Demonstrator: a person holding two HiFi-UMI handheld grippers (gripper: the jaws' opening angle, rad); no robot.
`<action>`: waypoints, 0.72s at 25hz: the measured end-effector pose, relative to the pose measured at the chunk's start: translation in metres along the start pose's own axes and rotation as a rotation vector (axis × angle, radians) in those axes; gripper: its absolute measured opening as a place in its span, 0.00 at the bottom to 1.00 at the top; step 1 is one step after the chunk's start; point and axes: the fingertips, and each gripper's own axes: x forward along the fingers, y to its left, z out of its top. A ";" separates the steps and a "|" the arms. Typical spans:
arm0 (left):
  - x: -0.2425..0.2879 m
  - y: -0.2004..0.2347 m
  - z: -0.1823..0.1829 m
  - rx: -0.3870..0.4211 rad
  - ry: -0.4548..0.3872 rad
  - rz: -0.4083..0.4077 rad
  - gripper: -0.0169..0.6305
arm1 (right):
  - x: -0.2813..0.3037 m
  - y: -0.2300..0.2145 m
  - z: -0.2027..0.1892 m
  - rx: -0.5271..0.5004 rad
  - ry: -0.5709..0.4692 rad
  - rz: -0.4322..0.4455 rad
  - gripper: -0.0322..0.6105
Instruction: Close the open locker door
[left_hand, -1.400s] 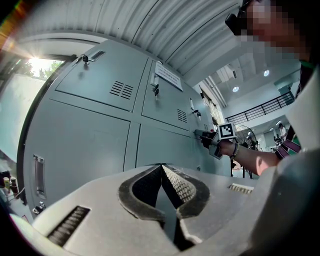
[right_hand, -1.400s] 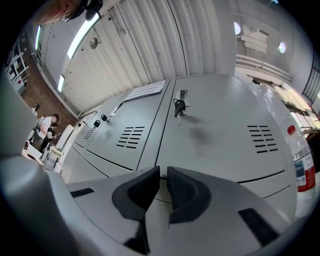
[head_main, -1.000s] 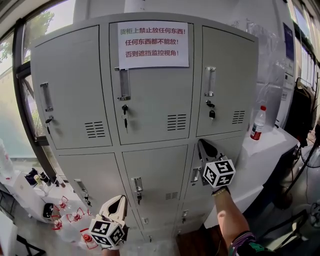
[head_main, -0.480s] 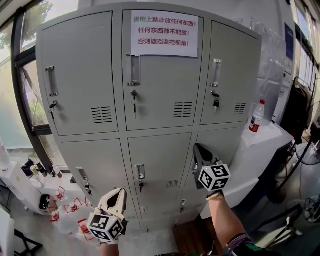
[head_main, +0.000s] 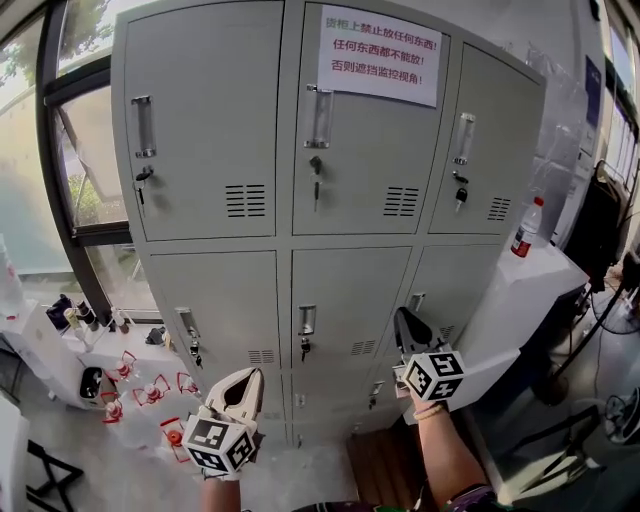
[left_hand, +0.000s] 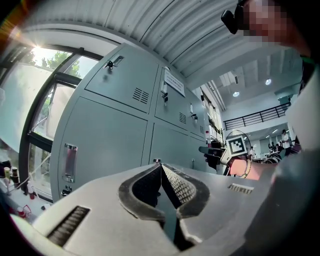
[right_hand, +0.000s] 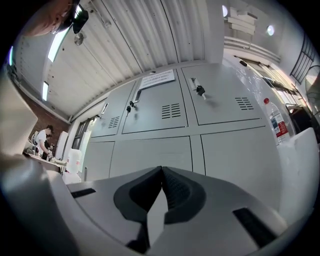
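Note:
The grey locker cabinet (head_main: 340, 200) fills the head view, and every door I can see lies flush. The middle-row right door (head_main: 455, 285) has its handle (head_main: 415, 300) just above my right gripper (head_main: 402, 316), which is shut and holds nothing. My left gripper (head_main: 252, 372) hangs lower, in front of the bottom-row doors, also shut and empty. In the left gripper view the shut jaws (left_hand: 161, 167) point at the locker's left doors (left_hand: 115, 125), with the right gripper's marker cube (left_hand: 239, 145) beyond. The right gripper view shows shut jaws (right_hand: 161, 170) facing the closed doors (right_hand: 165, 150).
A paper notice (head_main: 378, 57) is taped to the top middle door. A white table (head_main: 530, 285) with a red-capped bottle (head_main: 527, 228) stands right of the locker. Several bottles (head_main: 150, 390) and a low shelf sit on the floor at the left, below a window (head_main: 80, 170).
The head view has swung down and left, so the locker now sits higher and further right. Both grippers stay shut; the right one has dropped a little below the middle-right door's handle.

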 end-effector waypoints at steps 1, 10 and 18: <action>-0.005 0.004 -0.001 0.003 0.003 0.002 0.06 | -0.004 0.004 -0.001 0.003 0.000 -0.008 0.06; -0.055 0.043 0.003 0.020 -0.009 0.025 0.06 | -0.036 0.065 -0.006 0.063 -0.017 -0.029 0.06; -0.076 0.054 0.000 0.032 -0.027 0.015 0.06 | -0.079 0.101 -0.016 0.081 -0.008 -0.026 0.06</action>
